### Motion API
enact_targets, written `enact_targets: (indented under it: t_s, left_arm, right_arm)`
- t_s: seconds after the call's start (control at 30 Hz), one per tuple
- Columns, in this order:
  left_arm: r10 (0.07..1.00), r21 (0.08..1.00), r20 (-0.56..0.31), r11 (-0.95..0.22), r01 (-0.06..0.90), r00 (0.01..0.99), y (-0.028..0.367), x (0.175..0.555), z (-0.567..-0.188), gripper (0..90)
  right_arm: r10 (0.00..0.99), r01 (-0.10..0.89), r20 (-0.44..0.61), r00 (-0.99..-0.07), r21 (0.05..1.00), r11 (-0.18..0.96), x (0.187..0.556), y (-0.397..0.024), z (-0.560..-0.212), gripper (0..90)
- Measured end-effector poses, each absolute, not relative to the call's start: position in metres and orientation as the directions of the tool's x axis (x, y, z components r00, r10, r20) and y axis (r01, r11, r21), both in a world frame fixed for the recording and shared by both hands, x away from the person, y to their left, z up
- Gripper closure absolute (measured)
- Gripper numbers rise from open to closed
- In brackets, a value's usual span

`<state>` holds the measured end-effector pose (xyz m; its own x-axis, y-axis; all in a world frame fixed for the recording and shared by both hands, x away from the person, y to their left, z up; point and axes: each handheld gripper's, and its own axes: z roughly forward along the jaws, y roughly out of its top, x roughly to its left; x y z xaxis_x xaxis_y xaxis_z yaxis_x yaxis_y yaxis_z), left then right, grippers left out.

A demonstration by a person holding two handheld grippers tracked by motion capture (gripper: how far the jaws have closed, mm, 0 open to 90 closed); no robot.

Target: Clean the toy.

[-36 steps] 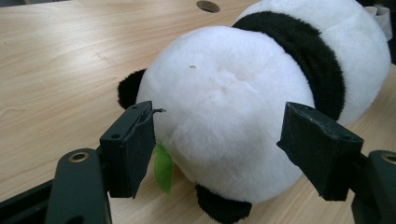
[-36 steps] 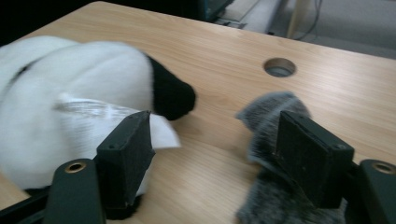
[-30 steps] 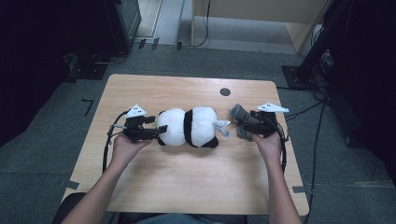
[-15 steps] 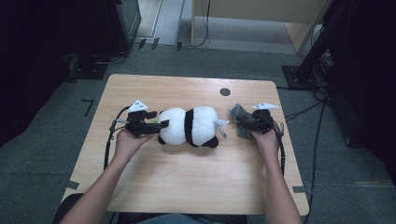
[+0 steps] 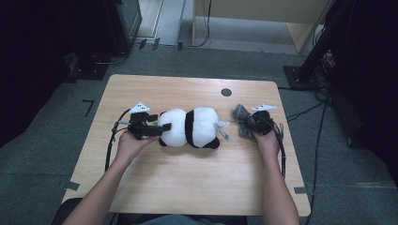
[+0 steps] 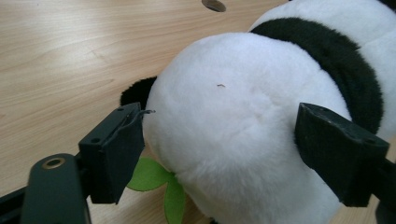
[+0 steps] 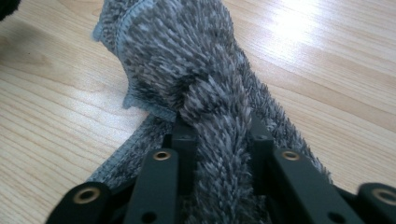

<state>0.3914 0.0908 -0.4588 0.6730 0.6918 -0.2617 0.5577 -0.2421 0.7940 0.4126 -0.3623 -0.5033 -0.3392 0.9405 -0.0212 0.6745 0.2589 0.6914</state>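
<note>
A: Where is the panda (image 5: 190,127)?

B: It lies on its side near the middle of the table (image 5: 187,187), long axis running left to right. In the high view the round white end points at the left gripper (image 5: 157,127), the black band crosses its middle, and a white tag sticks out of the far end toward the cloth (image 5: 240,119).

A: Does the left gripper have it?

B: No — in the left gripper view the two black jaws stand on either side of the white end, with the fur bulging between them. The left pad (image 6: 114,149) sits just at the fur's edge and the right one stands slightly clear, so the panda is between the jaws rather than squeezed. The jaws have just been opening. A green felt leaf (image 6: 156,179) pokes out under the white end, by the left pad.

A: And the right gripper (image 5: 248,123)?

B: Its jaws have just been closing, and in the right gripper view they pinch a bunched fold of the grey fuzzy cloth — the pile squeezes up between the two pads. The rest of the cloth spreads flat on the wood beyond, its stitched hem showing.

A: How do cloth and panda sit?

B: The cloth lies near the panda's tag end, right of it; whether they touch I cannot tell.
</note>
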Motion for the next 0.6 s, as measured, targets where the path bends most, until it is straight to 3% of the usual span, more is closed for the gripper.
enact_targets:
  t_s: [0.17,0.37,0.6]
  left_arm:
    - [0.695,0.808,-0.221,-0.263,0.528,0.685,0.092,0.389,-0.462,13.6]
    - [0.686,0.798,-0.256,-0.247,0.549,0.681,0.094,0.39,-0.467,13.2]
    - [0.683,0.822,-0.242,-0.232,0.52,0.689,0.095,0.381,-0.47,24.1]
  right_arm:
    - [0.947,0.674,0.004,-0.321,0.703,0.226,0.409,-0.364,-0.493,75.6]
    - [0.938,0.658,0.051,-0.344,0.726,0.202,0.4,-0.361,-0.474,75.6]
    - [0.92,0.637,0.059,-0.387,0.739,0.221,0.392,-0.348,-0.457,75.6]
